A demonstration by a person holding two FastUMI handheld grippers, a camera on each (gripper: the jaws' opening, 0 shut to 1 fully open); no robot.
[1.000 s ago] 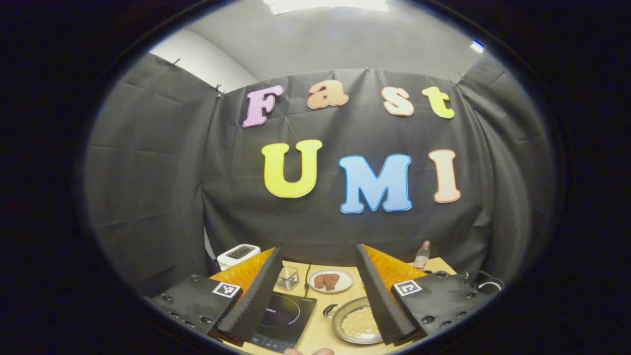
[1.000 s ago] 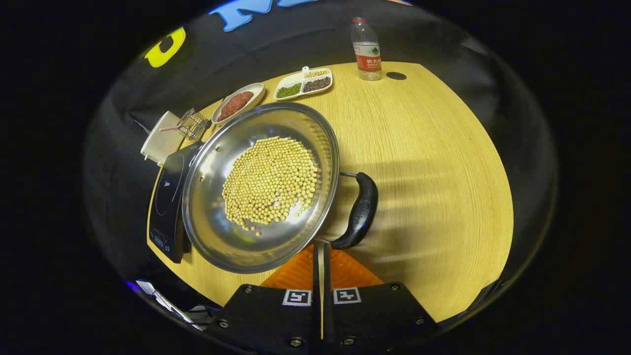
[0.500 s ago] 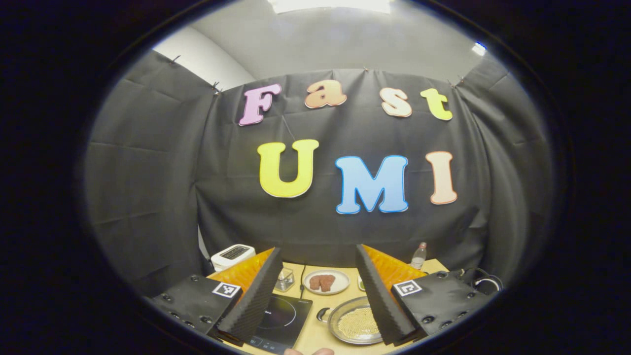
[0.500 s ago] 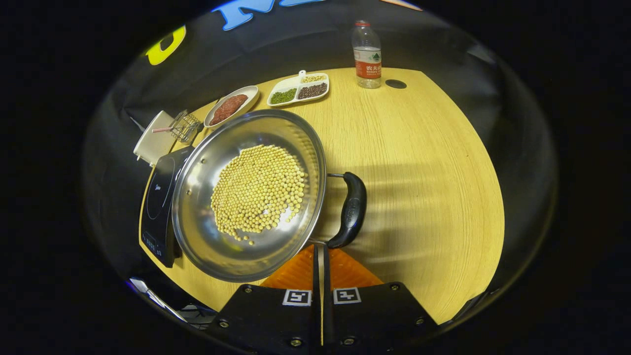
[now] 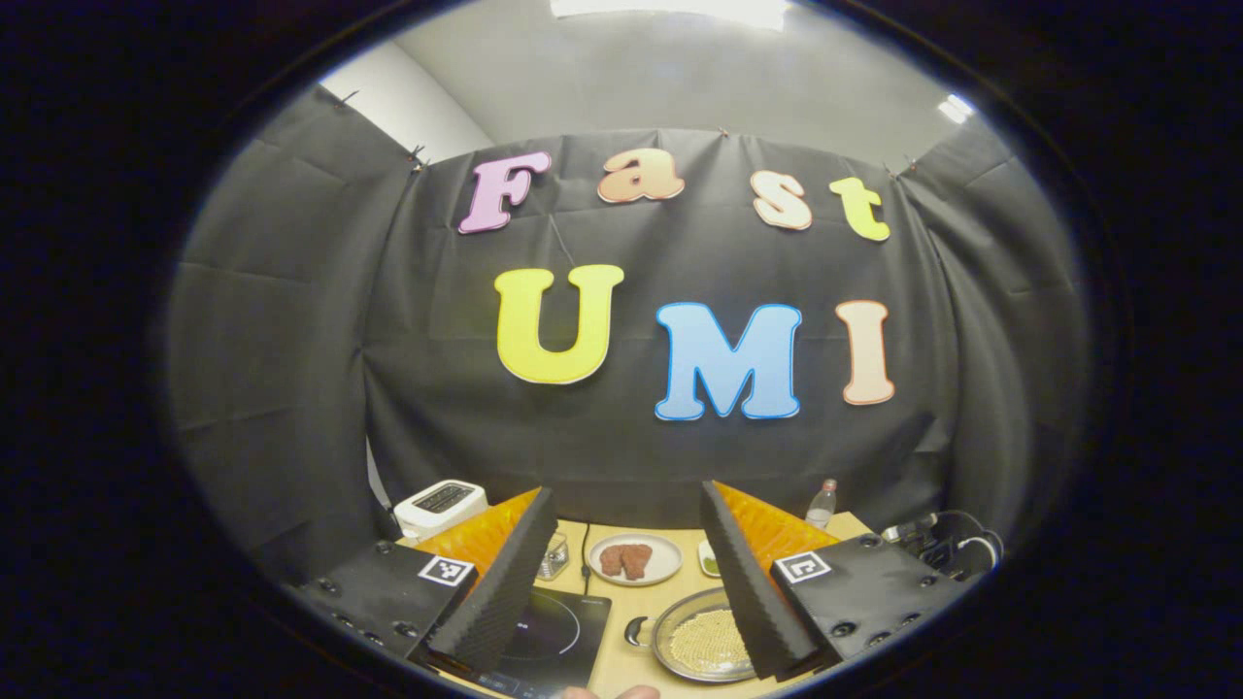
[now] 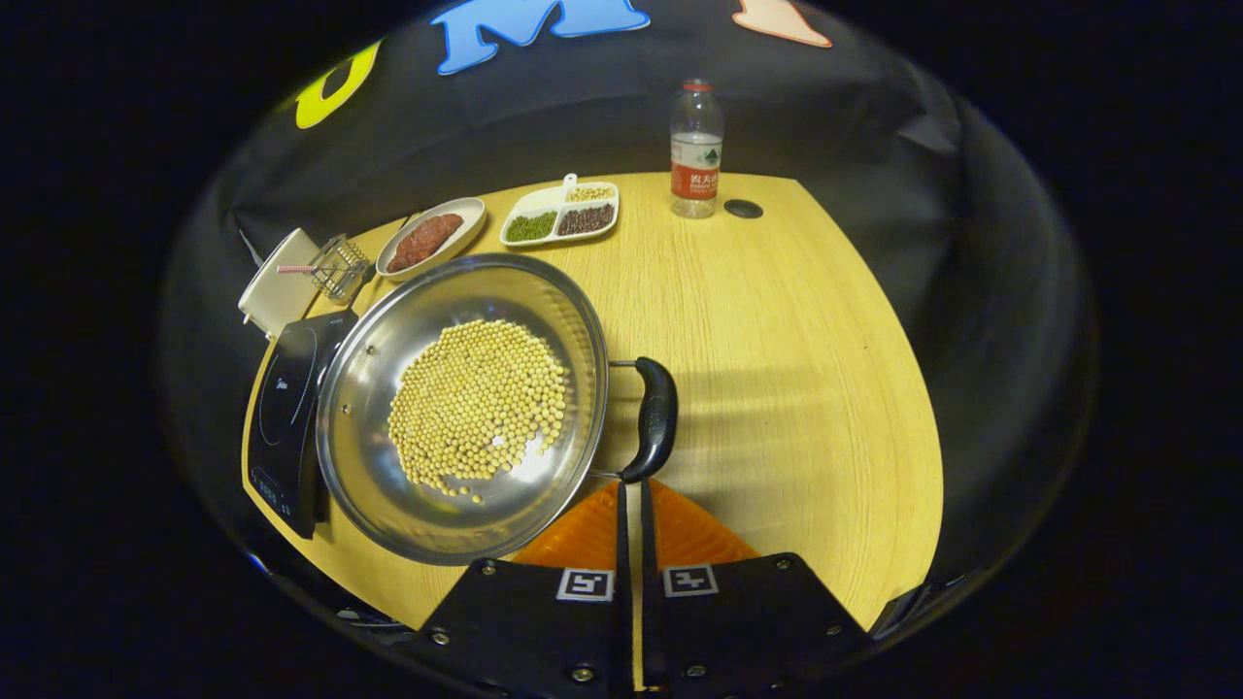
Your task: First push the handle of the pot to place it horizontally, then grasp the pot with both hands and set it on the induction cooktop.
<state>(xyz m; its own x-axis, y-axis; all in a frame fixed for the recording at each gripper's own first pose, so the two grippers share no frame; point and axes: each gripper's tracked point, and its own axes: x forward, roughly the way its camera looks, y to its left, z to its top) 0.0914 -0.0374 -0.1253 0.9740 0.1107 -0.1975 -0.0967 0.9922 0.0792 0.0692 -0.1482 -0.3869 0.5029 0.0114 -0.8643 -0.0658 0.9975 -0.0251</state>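
Pot handle just ahead of right tool, tips together

No wording is showing clearly enough to read. The bottle at the desk's far edge is wearing a red-and-white label with print too small to make out. The induction cooktop at the left edge is carrying a tiny pale mark, equally illegible. Square black-and-white coded tags are sitting on the right claw and the left claw.
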